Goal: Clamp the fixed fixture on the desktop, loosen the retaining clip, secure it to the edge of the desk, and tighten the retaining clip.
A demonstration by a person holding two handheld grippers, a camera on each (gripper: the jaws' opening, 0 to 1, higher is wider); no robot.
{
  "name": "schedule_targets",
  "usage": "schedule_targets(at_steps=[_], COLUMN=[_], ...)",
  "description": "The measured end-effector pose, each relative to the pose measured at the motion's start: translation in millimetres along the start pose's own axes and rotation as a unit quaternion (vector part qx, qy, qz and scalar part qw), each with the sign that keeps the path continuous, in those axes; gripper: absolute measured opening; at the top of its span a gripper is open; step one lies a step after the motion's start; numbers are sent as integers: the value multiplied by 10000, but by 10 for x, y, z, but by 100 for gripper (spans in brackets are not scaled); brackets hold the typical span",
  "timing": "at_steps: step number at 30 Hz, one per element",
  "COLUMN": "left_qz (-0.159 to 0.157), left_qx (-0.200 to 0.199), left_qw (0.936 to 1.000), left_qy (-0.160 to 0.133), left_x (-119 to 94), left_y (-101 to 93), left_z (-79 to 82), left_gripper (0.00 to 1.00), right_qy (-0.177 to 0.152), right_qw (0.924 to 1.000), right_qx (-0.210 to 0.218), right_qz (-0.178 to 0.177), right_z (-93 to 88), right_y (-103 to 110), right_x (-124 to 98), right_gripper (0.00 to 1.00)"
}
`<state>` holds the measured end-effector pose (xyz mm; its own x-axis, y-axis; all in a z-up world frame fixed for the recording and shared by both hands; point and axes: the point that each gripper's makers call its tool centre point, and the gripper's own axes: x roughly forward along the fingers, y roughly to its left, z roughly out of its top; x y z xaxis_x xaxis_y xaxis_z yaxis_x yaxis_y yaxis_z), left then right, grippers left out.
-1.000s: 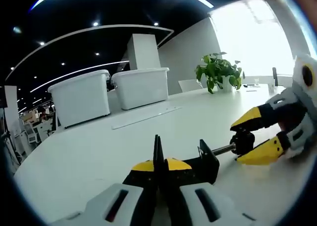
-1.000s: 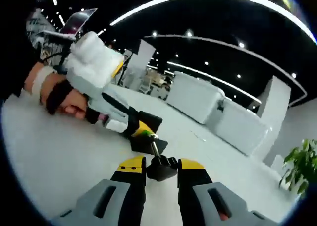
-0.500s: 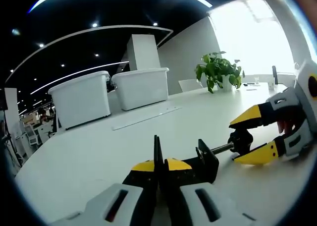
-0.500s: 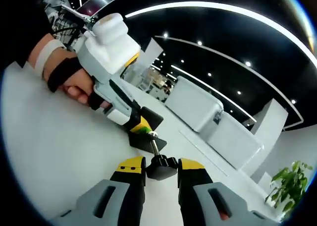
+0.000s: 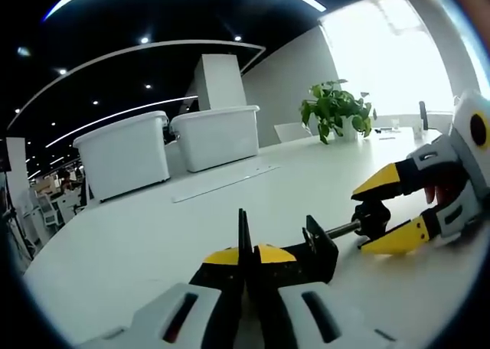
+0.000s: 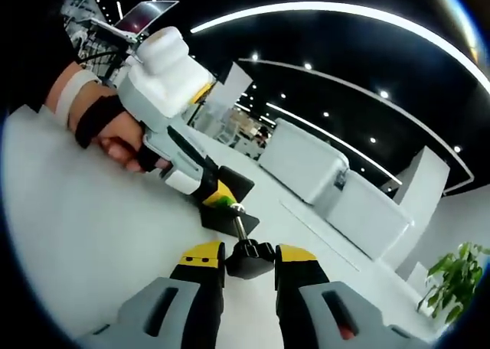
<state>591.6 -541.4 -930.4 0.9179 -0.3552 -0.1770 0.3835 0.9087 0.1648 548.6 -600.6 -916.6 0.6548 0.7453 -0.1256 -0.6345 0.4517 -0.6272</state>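
A black clamp fixture (image 5: 310, 251) lies on the white desk (image 5: 138, 242). In the left gripper view my left gripper (image 5: 244, 256) is shut on the fixture's thin upright plate. A silver screw rod (image 5: 342, 229) runs from the clamp body to a black knob (image 5: 373, 215). My right gripper (image 5: 387, 209) comes in from the right with its yellow-tipped jaws closed on that knob. In the right gripper view the knob (image 6: 249, 259) sits pinched between my right gripper (image 6: 250, 256) jaws, the rod (image 6: 240, 228) leads away to the fixture (image 6: 227, 207), and a gloved hand holds the left gripper (image 6: 214, 194) on it.
Two white lidded bins (image 5: 126, 151) (image 5: 218, 133) stand at the desk's far side, with a flat white strip (image 5: 226, 179) lying before them. A potted plant (image 5: 335, 108) stands at the back right near a bright window. The desk surface around the fixture is bare.
The right gripper view has rolled and risen over the second while its jaws stayed on the knob. The left gripper and the fixture have held still.
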Motion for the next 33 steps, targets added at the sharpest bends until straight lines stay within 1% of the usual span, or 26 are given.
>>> schedule_targets(at_steps=[2, 4, 7, 9, 10, 11, 12, 13, 14, 15, 16, 17, 19, 20, 21, 22, 23, 24, 25, 27, 28, 29, 30, 31, 32, 33], left_qz=[-63, -90, -97, -108, -131, -148, -160, -180, -201, -211, -239, -248, -260, -276, -265, -260, -254, -239, -222, -213, -194, -182, -167, -155, -165, -157], left_qx=[1, -36, -16, -24, -46, -51, -46, -42, -42, -35, -31, -5, -80, -179, -198, -233, -266, -313, -354, -430, -467, -539, -576, -634, -685, -710], left_qw=[10000, 9999, 9999, 9999, 9999, 9998, 9998, 9997, 9997, 9997, 9996, 9995, 9994, 9991, 9991, 9990, 9989, 9987, 9986, 9982, 9980, 9977, 9974, 9970, 9966, 9964], left_qy=[-41, -64, -72, -76, -98, -110, -116, -128, -141, -149, -178, -180, -198, -254, -273, -289, -298, -312, -334, -362, -373, -371, -390, -408, -430, -434], left_x=[-2, -15, -12, -13, -15, -18, -19, -15, -14, -24, -29, -19, -31, -45, -58, -58, -53, -56, -67, -64, -65, -80, -86, -92, -98, -110], left_y=[-23, -19, -7, 0, 0, -1, -4, -4, -7, -17, -25, -20, -6, 0, 8, 15, 24, 38, 49, 51, 62, 79, 91, 102, 108, 106], left_z=[20, 34, 33, 36, 44, 46, 49, 46, 50, 57, 72, 86, 102, 124, 135, 146, 152, 158, 165, 193, 199, 195, 200, 195, 198, 193], left_gripper=[4, 4, 3, 3, 3, 3, 3, 3, 3, 3, 3, 3, 3, 3, 3, 3, 3, 3, 3, 3, 3, 3, 3, 3, 3, 3], right_qy=[32, -25, -113, -97, -89, -15, -11, -98, -221, -359, -509, -622, -703, -697, -642, -386, -250, 12, 287, 402, 471, 557, 700, 818, 902, 1053], right_qw=[10000, 10000, 9994, 9981, 9978, 9950, 9915, 9885, 9857, 9826, 9798, 9753, 9635, 9620, 9650, 9733, 9779, 9841, 9878, 9927, 9953, 9965, 9960, 9937, 9912, 9873], right_qx=[-20, 30, 310, 604, 660, 992, 1298, 1489, 1640, 1786, 1893, 2070, 2556, 2609, 2511, 2206, 2005, 1665, 1396, 955, 615, 327, 16, -372, -694, -973], right_qz=[-1, 26, -47, -75, -73, -81, -130, -232, -321, -360, -401, -465, -364, -390, -403, -503, -543, -617, -629, -610, -586, -524, -563, -666, -678, -689], right_z=[21, 36, 53, 34, 32, 21, 51, 110, 188, 283, 375, 446, 503, 497, 495, 434, 408, 353, 313, 383, 423, 456, 446, 461, 474, 461], right_y=[-17, -35, -111, -157, -174, -171, -191, -227, -265, -294, -332, -372, -401, -427, -416, -425, -421, -410, -374, -283, -229, -160, -126, -109, -62, -1], right_x=[-22, -28, -43, -49, -49, -65, -97, -132, -176, -226, -276, -318, -362, -370, -334, -315, -302, -278, -260, -218, -204, -168, -128, -93, -55, -4], right_gripper=[29, 31, 36, 41, 42, 42, 42, 41, 37, 31, 29, 30, 34, 34, 34, 33, 32, 30, 28, 26, 27, 27, 28, 28, 28, 28])
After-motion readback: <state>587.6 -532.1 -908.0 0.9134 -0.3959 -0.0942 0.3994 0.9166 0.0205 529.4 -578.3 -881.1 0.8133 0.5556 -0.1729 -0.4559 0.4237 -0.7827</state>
